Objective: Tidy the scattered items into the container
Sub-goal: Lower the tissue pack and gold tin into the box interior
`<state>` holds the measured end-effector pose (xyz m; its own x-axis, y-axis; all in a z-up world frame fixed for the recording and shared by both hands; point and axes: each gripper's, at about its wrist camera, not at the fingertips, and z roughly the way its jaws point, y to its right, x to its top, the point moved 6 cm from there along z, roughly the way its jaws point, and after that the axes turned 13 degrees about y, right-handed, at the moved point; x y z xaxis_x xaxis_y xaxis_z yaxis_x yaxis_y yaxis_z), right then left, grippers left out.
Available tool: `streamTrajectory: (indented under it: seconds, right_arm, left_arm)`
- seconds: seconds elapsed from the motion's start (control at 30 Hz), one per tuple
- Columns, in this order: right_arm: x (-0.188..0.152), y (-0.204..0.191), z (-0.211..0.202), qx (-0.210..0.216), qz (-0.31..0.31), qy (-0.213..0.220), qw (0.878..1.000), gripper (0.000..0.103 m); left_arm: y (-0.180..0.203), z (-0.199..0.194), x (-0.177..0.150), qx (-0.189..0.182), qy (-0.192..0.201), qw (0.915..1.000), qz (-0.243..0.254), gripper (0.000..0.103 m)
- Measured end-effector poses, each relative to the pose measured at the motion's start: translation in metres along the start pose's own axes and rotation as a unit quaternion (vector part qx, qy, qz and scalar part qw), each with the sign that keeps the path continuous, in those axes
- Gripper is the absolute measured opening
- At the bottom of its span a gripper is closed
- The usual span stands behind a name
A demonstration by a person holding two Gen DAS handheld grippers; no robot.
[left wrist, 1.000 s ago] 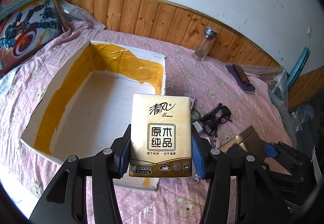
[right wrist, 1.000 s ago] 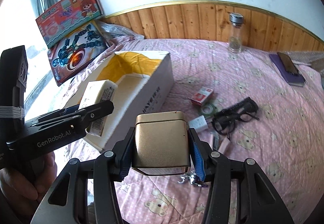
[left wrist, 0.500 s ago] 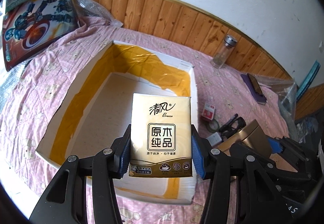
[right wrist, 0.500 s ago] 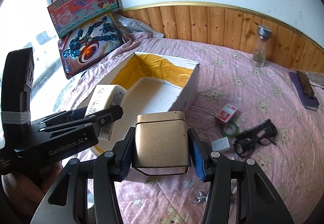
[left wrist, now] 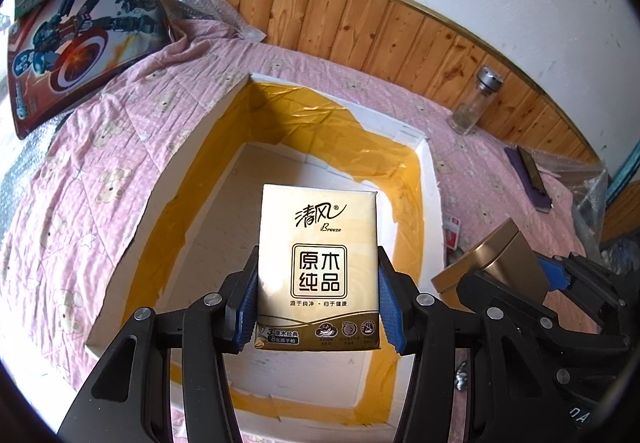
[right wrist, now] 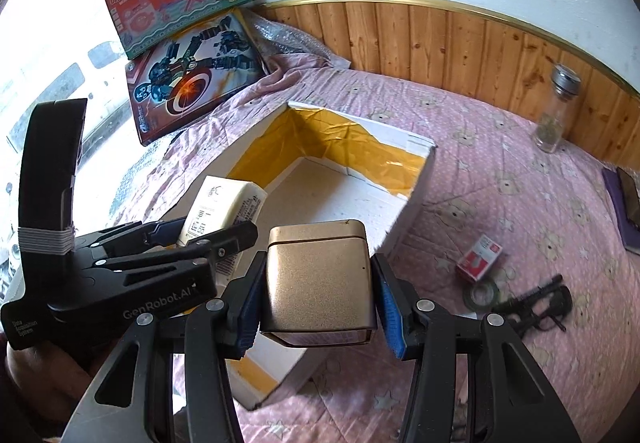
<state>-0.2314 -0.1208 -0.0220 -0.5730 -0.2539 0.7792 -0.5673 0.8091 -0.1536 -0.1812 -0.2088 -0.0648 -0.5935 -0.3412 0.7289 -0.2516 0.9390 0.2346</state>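
My left gripper (left wrist: 318, 307) is shut on a cream tissue pack (left wrist: 318, 263) and holds it over the open white box (left wrist: 192, 147) lined with yellow tape. In the right wrist view the same left gripper (right wrist: 216, 231) and tissue pack (right wrist: 224, 203) hang over the box's near left corner. My right gripper (right wrist: 320, 299) is shut on a gold square tin (right wrist: 320, 279), just above the box's (right wrist: 416, 203) near right wall. The tin (left wrist: 492, 263) also shows at the right of the left wrist view.
On the pink bedspread right of the box lie a red small box (right wrist: 480, 257), a green tape roll (right wrist: 482, 293) and a black toy gun (right wrist: 536, 299). A glass jar (right wrist: 558, 111) stands by the wooden wall panel. Two toy boxes (right wrist: 192, 71) lean at the back left.
Both grippers have moved left towards the box with their loads. The tissue pack now hangs over the box's inside, and the tin has reached its near right wall.
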Motion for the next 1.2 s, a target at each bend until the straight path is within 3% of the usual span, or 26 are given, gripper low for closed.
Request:
streamTrajectory:
  seconds: [0.5,1.2]
  right_arm:
    - [0.023,0.003,0.05,0.015,-0.034,-0.019,0.999,0.051]
    - [0.035,0.02,0.119,0.044,-0.052,-0.069,0.995,0.051]
  left_arm:
    - [-0.017,0.043,0.014,0.031,-0.041,0.9987,-0.005,0.053]
    - [-0.039,0.1,0.017,0.083,-0.109,0.9906,0.002,0.053]
